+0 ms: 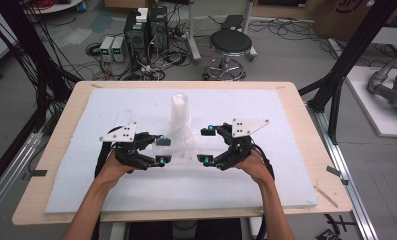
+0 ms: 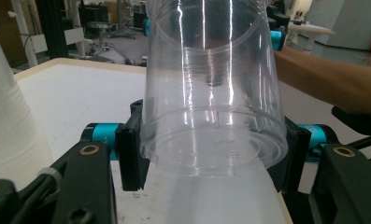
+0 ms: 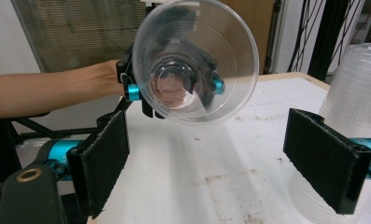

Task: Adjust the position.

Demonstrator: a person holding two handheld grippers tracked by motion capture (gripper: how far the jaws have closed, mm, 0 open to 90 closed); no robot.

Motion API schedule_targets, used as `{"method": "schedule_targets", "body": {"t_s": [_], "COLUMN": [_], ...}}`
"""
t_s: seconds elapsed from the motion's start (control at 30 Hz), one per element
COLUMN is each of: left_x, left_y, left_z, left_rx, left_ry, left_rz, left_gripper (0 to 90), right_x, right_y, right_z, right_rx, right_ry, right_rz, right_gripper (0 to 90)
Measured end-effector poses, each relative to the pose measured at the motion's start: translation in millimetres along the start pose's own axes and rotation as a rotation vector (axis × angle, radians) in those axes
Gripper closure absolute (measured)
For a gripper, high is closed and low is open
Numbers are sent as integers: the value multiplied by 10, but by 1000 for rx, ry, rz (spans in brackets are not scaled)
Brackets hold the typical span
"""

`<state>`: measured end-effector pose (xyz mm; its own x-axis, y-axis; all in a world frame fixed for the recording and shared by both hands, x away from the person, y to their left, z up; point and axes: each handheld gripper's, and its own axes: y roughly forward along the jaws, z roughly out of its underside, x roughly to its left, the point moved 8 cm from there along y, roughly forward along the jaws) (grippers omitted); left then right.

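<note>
Clear cup in left tool, rim cut off.

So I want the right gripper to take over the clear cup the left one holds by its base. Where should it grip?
Probably the wall just behind the rim of the clear cup, jaws straddling it from the mouth side: it lies tilted, mouth toward the open right gripper, the left gripper covers the base.

The left gripper clamps a clear plastic cup near its base (mouth pointing away).
</note>
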<state>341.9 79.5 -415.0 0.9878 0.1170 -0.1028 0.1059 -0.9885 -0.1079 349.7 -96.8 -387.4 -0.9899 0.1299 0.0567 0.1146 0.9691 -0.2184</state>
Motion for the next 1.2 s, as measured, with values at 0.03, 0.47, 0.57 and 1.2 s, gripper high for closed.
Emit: {"method": "schedule_targets", "body": {"t_s": [0.03, 0.47, 0.57, 1.2], "left_x": [-3, -31, -36, -59], "left_y": [5, 169, 189, 263], "left_z": [5, -6, -12, 13], "left_rx": [4, -2, -1, 23], "left_ry": [2, 12, 13, 23], "left_rz": [2, 29, 31, 51], "left_gripper": [412, 412, 412, 412], "right_x": [4, 42, 51, 81], "right_y": [9, 142, 181, 328], "right_z": [3, -8, -18, -24], "right_rx": [-2, -10, -16, -26], "right_ry": [2, 10, 7, 28], "right_rz": [-5, -43, -55, -112], "right_gripper": [147, 147, 146, 154]}}
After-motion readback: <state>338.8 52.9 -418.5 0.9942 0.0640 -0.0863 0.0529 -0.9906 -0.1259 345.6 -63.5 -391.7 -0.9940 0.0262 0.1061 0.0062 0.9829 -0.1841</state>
